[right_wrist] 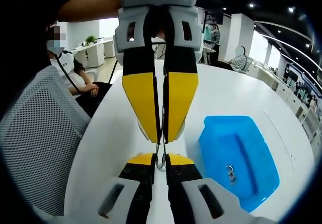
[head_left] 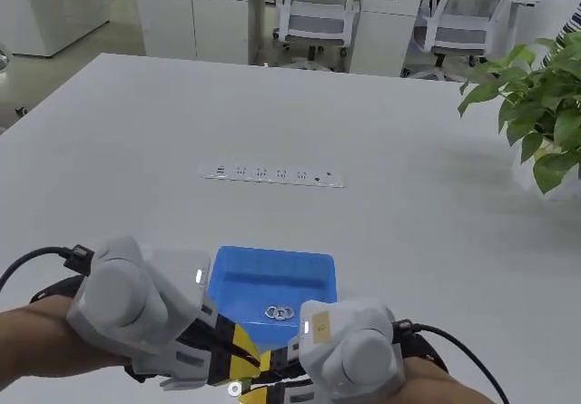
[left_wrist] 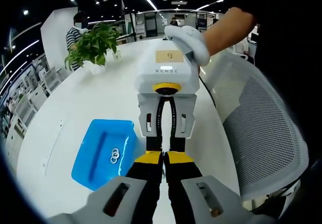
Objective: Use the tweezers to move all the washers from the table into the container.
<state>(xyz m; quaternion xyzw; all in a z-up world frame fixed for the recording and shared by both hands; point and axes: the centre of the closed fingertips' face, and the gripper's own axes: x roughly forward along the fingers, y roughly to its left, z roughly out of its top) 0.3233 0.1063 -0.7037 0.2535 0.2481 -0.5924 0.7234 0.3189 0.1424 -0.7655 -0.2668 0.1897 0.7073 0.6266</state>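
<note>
The blue container (head_left: 313,272) lies on the white table just beyond my grippers, with a few washers (head_left: 280,313) in it. The left gripper (head_left: 245,354) and right gripper (head_left: 281,360) meet tip to tip at the near table edge. In the right gripper view, the thin metal tweezers (right_wrist: 160,151) run between the left gripper's (right_wrist: 162,138) yellow pads (right_wrist: 143,103) and into the right gripper's (right_wrist: 161,159) tips; both look shut on them. One washer (head_left: 235,388) lies on the table below the jaws. The container (left_wrist: 95,158) and its washers (left_wrist: 115,155) sit left of my left gripper (left_wrist: 163,157).
A white power strip (head_left: 270,175) lies across the middle of the table. A potted plant (head_left: 545,104) stands at the right edge. Office chairs (head_left: 313,14) and cabinets line the far side. A mesh chair (left_wrist: 261,133) and seated people are close behind me.
</note>
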